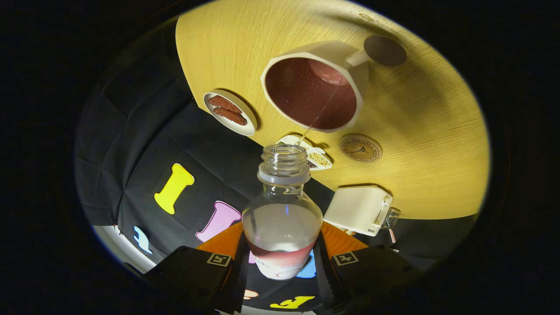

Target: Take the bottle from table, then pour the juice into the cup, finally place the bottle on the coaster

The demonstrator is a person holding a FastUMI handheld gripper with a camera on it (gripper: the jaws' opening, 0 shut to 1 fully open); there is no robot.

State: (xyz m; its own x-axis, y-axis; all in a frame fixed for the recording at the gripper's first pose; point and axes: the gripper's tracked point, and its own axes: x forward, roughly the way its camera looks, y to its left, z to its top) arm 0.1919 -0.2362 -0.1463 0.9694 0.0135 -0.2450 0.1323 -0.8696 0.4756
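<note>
Juice runs in a thin stream from the open mouth of the bottle [282, 205] into the cup [316, 85], whose inside already shows dark red liquid and droplets on its wall. The fingers [236, 271] pinch the bottle from both sides at its lower body, just where a little red juice remains above the label; the rest of the clear, ribbed-neck bottle is fogged and pale. The gripper [282, 267] is tilted so the wooden table [437, 131] appears slanted across the view.

Around the cup: a small round white dish [230, 113] holding two dark brown pieces lies well to one side, near the table's edge; a white divided dish [316, 156] with pale beans and something dark sits just beyond the bottle's mouth, between it and the cup; a round brown coaster [360, 148] with a printed ring lies just beside that dish, bare. A dark round disc [385, 50] sits beyond the cup's handle. A boxy white appliance [362, 209] with a knob and a wire part stands at the table's near edge, close to the bottle's shoulder.

Open wood grain stretches past the coaster and cup toward the far side. The cup is faceted, matte and cream outside.
</note>
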